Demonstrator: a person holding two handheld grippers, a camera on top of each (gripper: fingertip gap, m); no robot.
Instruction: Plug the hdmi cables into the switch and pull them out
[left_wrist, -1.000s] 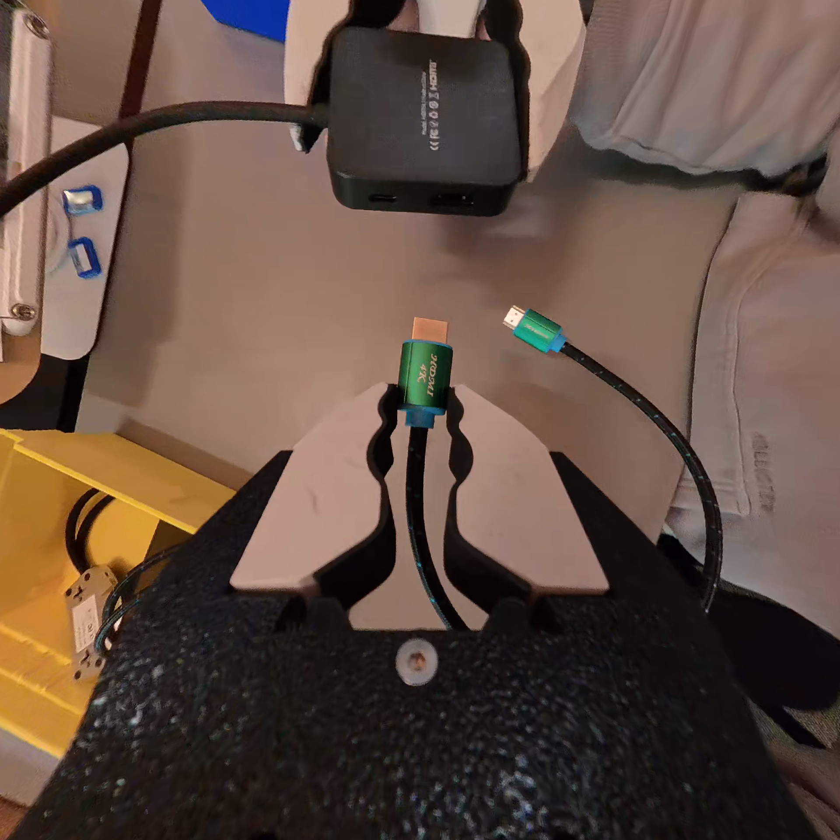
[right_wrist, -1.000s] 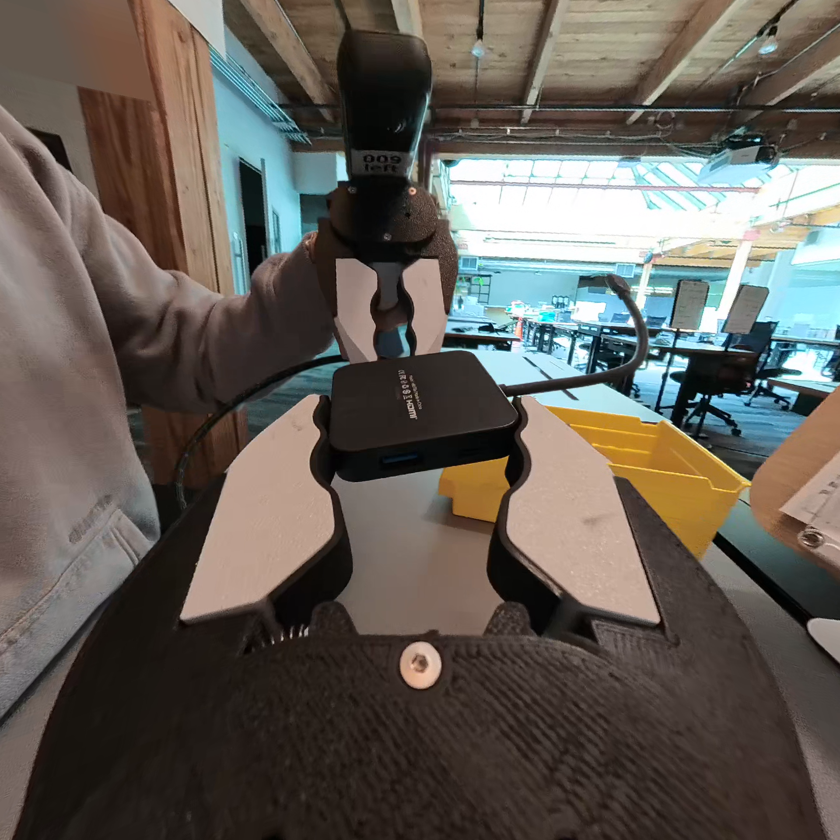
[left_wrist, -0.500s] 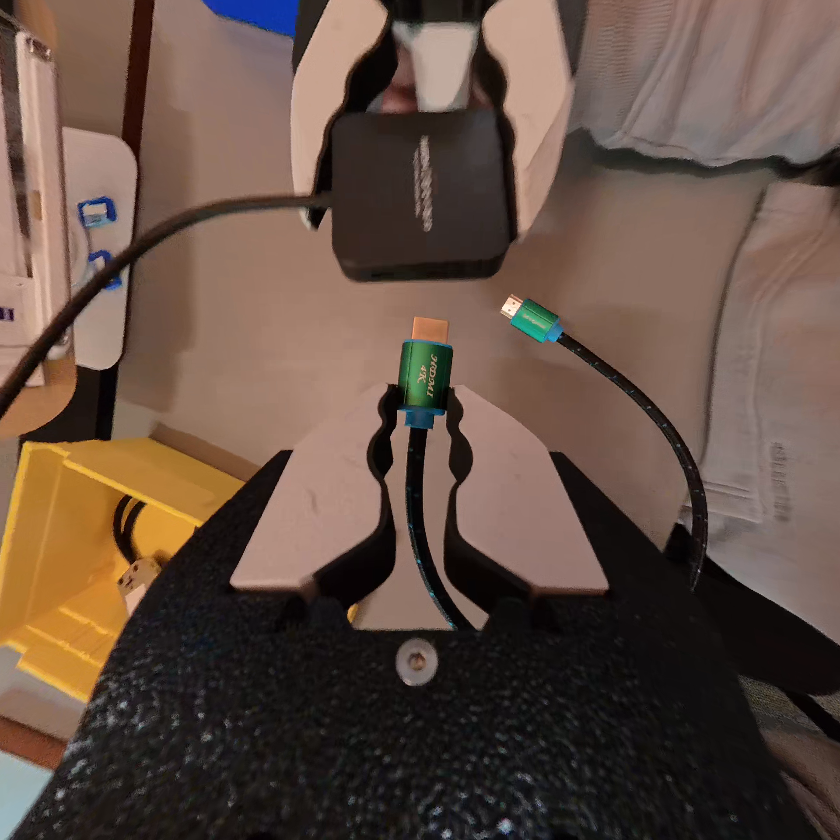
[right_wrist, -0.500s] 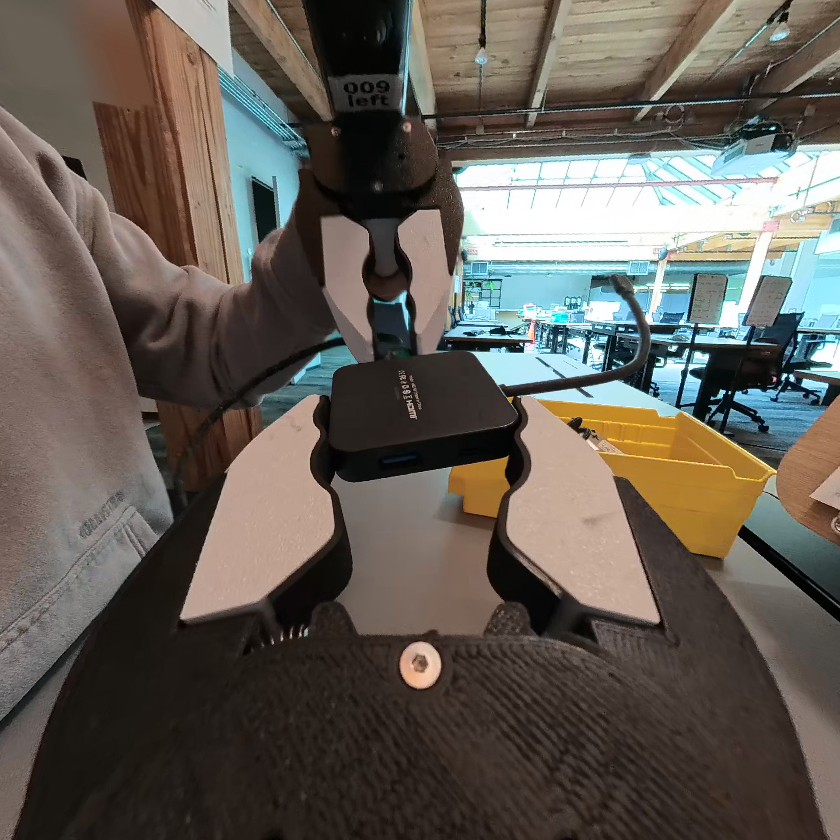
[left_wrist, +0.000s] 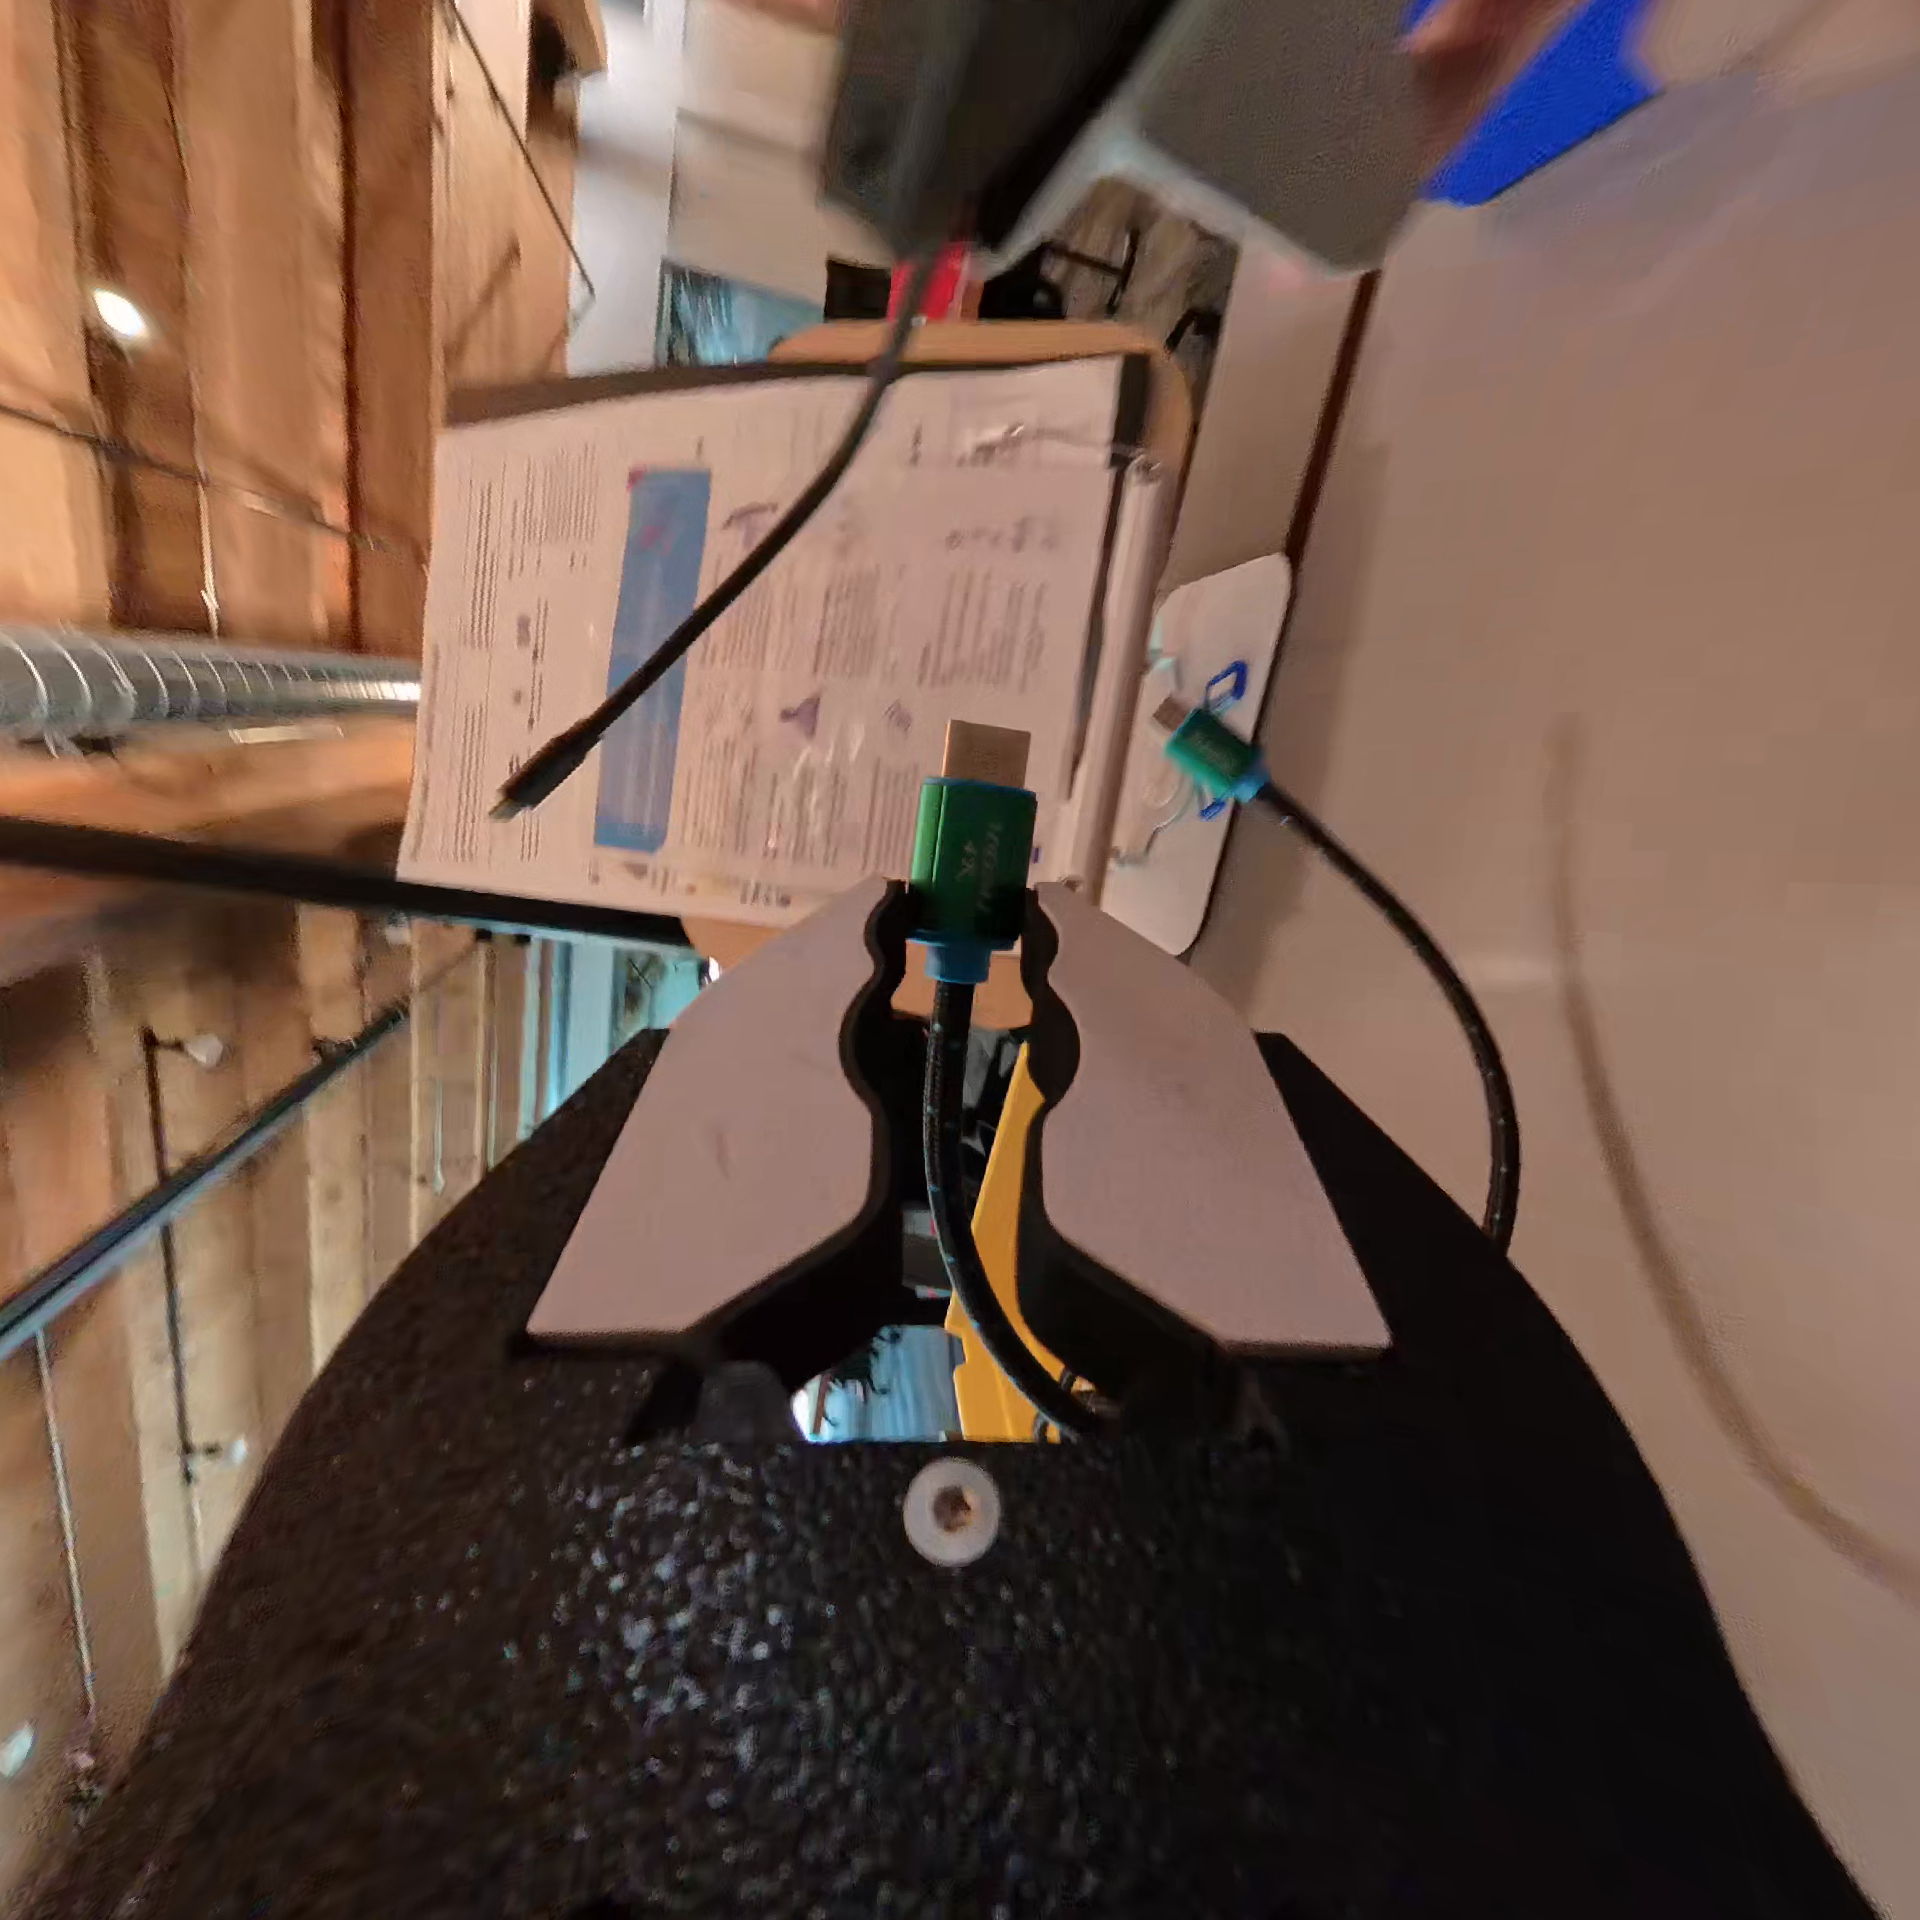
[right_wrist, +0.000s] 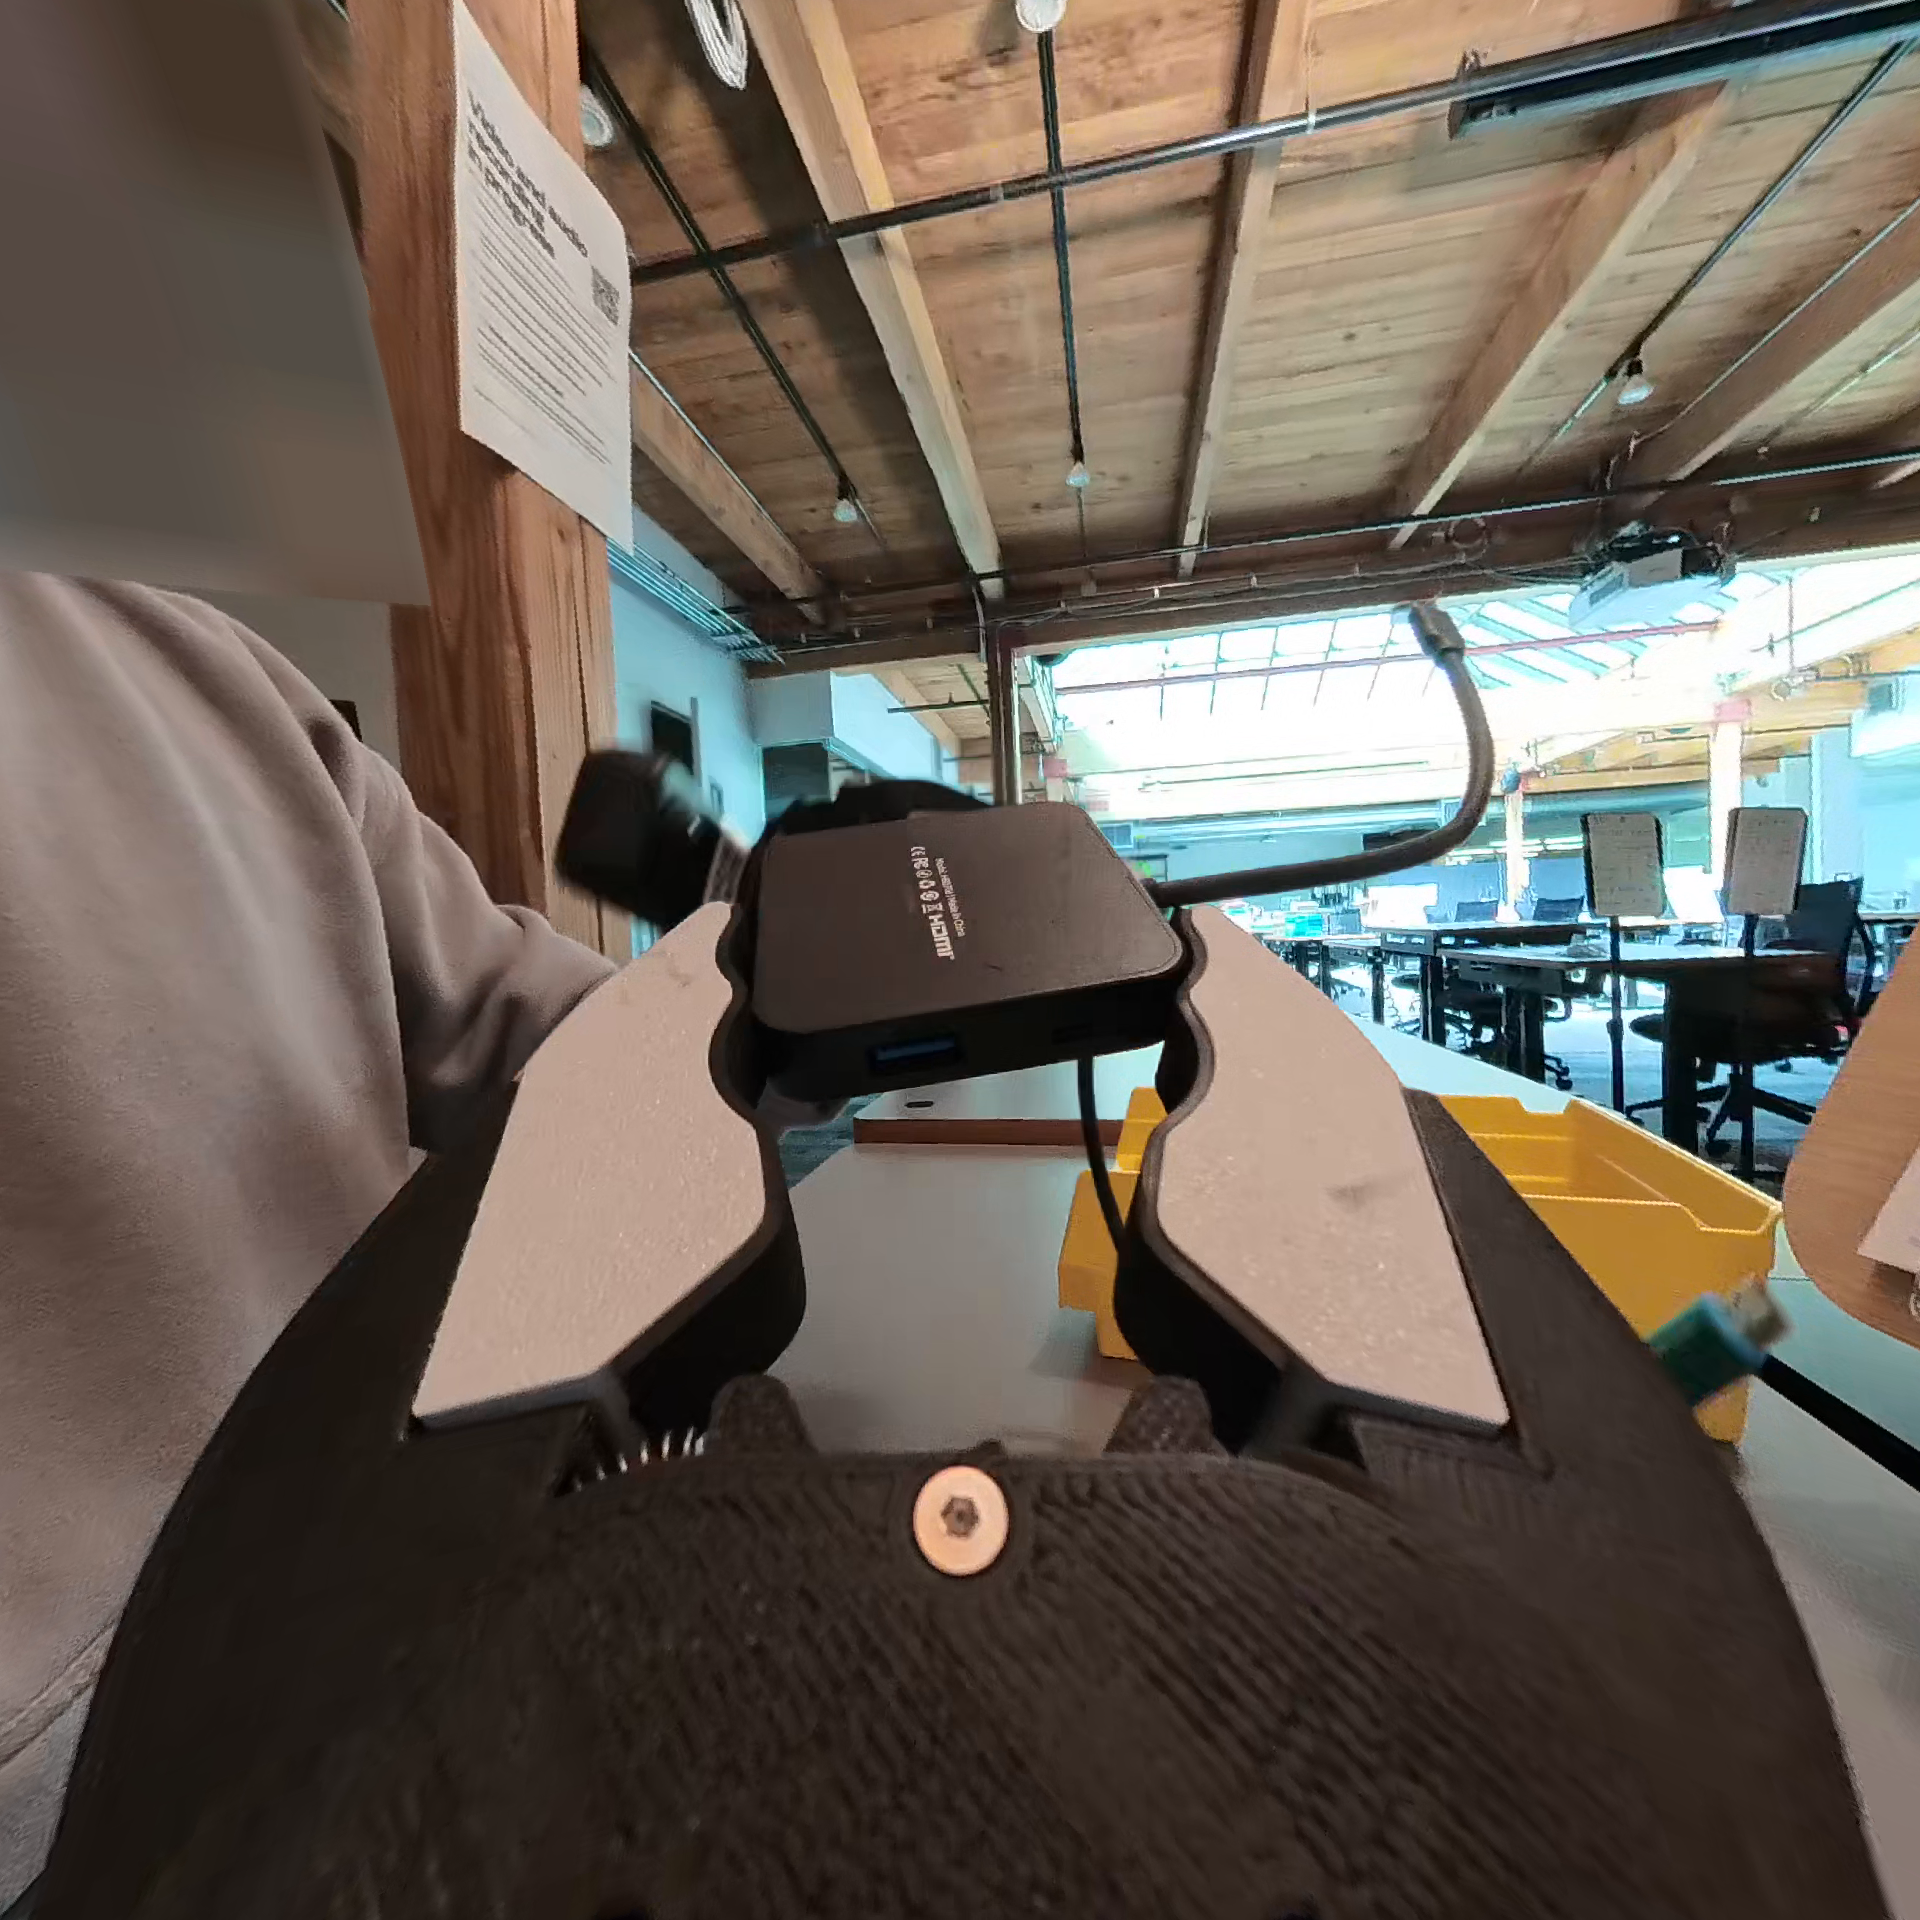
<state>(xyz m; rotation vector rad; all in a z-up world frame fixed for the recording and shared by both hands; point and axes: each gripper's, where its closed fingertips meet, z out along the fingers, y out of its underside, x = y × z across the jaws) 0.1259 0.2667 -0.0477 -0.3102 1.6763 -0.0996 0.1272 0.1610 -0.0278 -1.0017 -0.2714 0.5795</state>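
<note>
Left gripper (left_wrist: 961, 914) pinched the green HDMI plug (left_wrist: 971, 850); only the right wrist view clearly showed the right gripper (right_wrist: 961, 997) clamping the switch (right_wrist: 961, 935), perhaps that blurred block.

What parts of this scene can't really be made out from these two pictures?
- Left wrist view: the black switch is smeared by motion blur and cut by the top edge, so its ports are unreadable.
- Right wrist view: the left tool is blurred and mostly hidden behind the switch; its grip cannot be seen there.
- Right wrist view: the switch's far side faces away, so any HDMI socket there is hidden.
- Right wrist view: the spare green plug is blurred.
</note>
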